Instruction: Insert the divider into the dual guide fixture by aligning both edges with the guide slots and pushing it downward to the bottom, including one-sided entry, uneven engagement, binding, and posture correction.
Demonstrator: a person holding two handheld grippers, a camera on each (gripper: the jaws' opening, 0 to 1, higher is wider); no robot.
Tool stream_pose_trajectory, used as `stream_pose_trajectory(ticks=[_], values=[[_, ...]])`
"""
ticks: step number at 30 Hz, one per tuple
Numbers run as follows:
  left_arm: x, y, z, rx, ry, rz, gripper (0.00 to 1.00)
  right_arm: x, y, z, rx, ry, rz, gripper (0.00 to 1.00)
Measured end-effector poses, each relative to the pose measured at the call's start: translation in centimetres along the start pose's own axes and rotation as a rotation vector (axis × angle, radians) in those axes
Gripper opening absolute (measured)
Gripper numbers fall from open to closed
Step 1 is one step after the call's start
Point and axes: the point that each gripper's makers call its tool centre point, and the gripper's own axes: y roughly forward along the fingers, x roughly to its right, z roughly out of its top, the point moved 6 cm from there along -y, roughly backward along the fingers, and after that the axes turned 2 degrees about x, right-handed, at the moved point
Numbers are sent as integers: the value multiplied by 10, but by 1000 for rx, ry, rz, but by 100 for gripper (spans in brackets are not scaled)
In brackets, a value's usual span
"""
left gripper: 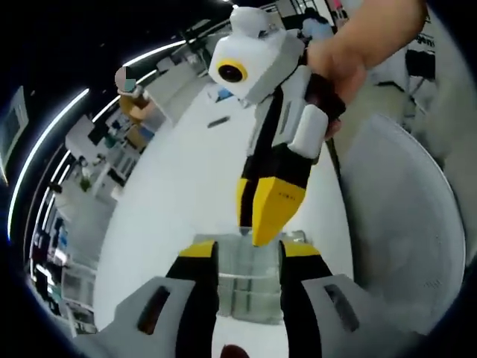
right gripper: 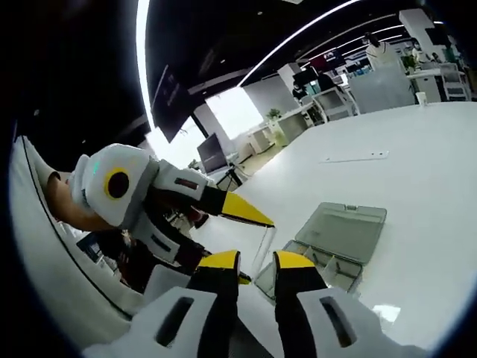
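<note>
A clear plastic divider [right gripper: 262,246] stands between the left gripper's [right gripper: 246,246] two yellow-tipped jaws, which are closed on its edges. From the left gripper view the same clear piece [left gripper: 250,280] sits between my own jaws [left gripper: 250,250]. The right gripper [left gripper: 261,235], held by a hand [left gripper: 350,52], comes down from above with its tips close together on the divider's upper edge; whether they pinch it is unclear. In the right gripper view my own jaws [right gripper: 257,261] stand a little apart around that edge. The clear compartment fixture [right gripper: 328,250] lies just beyond, lid open.
Everything rests on a large white table [right gripper: 417,164]. A small flat strip [right gripper: 354,157] lies farther out on it. A pale chair back [left gripper: 402,216] stands by the table's edge. Office desks and a person [left gripper: 133,93] are in the background.
</note>
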Motion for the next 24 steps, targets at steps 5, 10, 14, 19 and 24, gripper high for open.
stream_pose_trajectory(ticks=[5, 10, 14, 19, 24], values=[[1, 0, 1, 0, 13, 3, 29, 1, -1, -1, -12, 9, -1, 10], [0, 0, 1, 0, 25, 14, 29, 3, 0, -4, -30, 32, -5, 6], [-1, 0, 2, 3, 36, 25, 29, 4, 2, -6, -45, 45, -2, 4], [0, -1, 5, 5, 54, 37, 29, 3, 2, -7, -50, 46, -1, 0], [0, 0, 5, 4, 60, 43, 29, 4, 2, -7, -54, 64, 0, 0]])
